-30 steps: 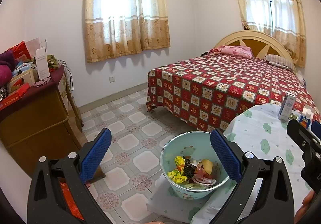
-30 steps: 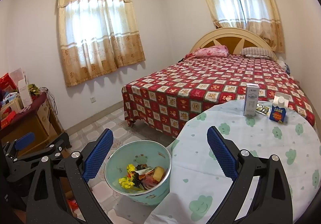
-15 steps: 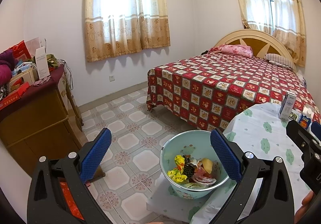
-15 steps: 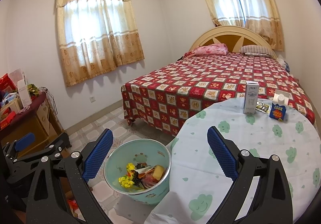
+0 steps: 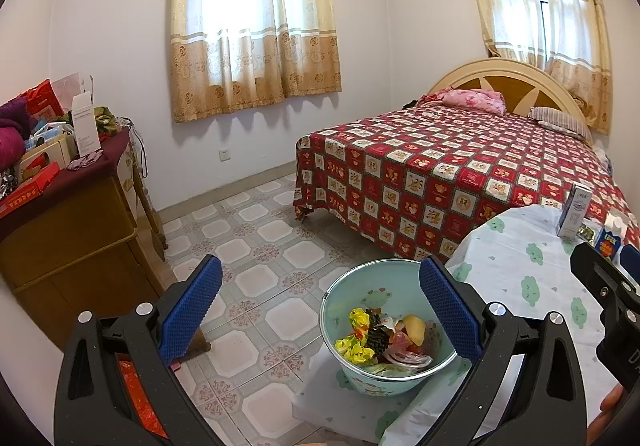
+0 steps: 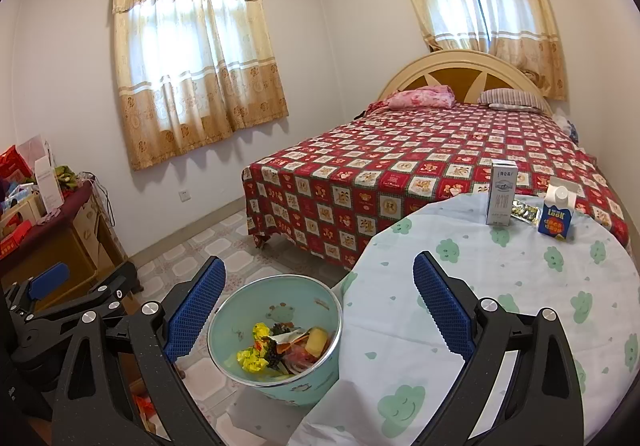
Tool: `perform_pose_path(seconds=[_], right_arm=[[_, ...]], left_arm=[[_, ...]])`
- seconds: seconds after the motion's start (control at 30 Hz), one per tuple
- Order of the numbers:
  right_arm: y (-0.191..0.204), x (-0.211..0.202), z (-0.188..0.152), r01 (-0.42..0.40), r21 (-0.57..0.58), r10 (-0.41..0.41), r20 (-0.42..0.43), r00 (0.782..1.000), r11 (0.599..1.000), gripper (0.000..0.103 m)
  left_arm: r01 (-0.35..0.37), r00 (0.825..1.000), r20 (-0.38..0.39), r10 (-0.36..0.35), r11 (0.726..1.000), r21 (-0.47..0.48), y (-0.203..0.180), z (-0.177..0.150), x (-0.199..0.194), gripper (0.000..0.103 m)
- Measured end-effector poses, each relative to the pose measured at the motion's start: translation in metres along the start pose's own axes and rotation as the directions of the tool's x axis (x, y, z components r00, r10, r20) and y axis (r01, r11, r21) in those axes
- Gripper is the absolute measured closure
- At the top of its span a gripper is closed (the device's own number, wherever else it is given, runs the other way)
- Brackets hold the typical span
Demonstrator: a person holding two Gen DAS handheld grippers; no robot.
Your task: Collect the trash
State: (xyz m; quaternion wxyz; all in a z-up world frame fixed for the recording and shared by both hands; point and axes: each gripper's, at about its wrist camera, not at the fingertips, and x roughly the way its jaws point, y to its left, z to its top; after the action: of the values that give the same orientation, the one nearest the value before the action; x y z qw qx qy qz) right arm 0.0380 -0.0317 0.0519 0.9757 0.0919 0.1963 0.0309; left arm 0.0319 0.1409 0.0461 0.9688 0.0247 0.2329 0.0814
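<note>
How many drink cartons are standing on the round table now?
2. The tall white carton stands at the table's far edge; the blue and orange carton stands to its right, with a small wrapper between them. Both grippers are open and hold nothing.

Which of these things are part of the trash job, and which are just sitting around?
For the job:
- pale blue bin, already holding scraps
- tall white carton
- blue carton
- foil wrapper between the cartons
- both open claws, left claw, right claw

Just lying about:
- bed
- cluttered dresser
- curtains
</note>
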Motion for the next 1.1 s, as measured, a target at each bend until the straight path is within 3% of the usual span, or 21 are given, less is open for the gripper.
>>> perform_pose_path(seconds=[0.4, 0.57, 0.77, 1.1], right_arm=[[0.000, 0.001, -0.002, -0.001, 0.000, 0.001, -0.007, 1.000, 1.000, 0.010], [-0.001, 0.002, -0.004, 0.001, 0.003, -0.001, -0.009, 1.000, 1.000, 0.010], [-0.002, 0.002, -0.006, 0.005, 0.015, -0.004, -0.015, 1.000, 1.000, 0.010], [-0.005, 0.002, -0.005, 0.014, 0.018, -0.013, -0.016, 1.000, 1.000, 0.010]], left_arm=[[-0.016, 1.000, -0.013, 0.016, 1.000, 0.003, -0.002, -0.002, 0.005, 0.006], [0.031, 0.999, -0.031, -0.032, 0.999, -0.031, 0.000, -0.004, 0.007, 0.006], [0.040, 0.998, -0.042, -0.042, 0.999, -0.032, -0.001, -0.007, 0.008, 0.006], [0.013, 0.999, -0.039, -0.014, 1.000, -0.025, -0.001, -0.004, 0.010, 0.006]])
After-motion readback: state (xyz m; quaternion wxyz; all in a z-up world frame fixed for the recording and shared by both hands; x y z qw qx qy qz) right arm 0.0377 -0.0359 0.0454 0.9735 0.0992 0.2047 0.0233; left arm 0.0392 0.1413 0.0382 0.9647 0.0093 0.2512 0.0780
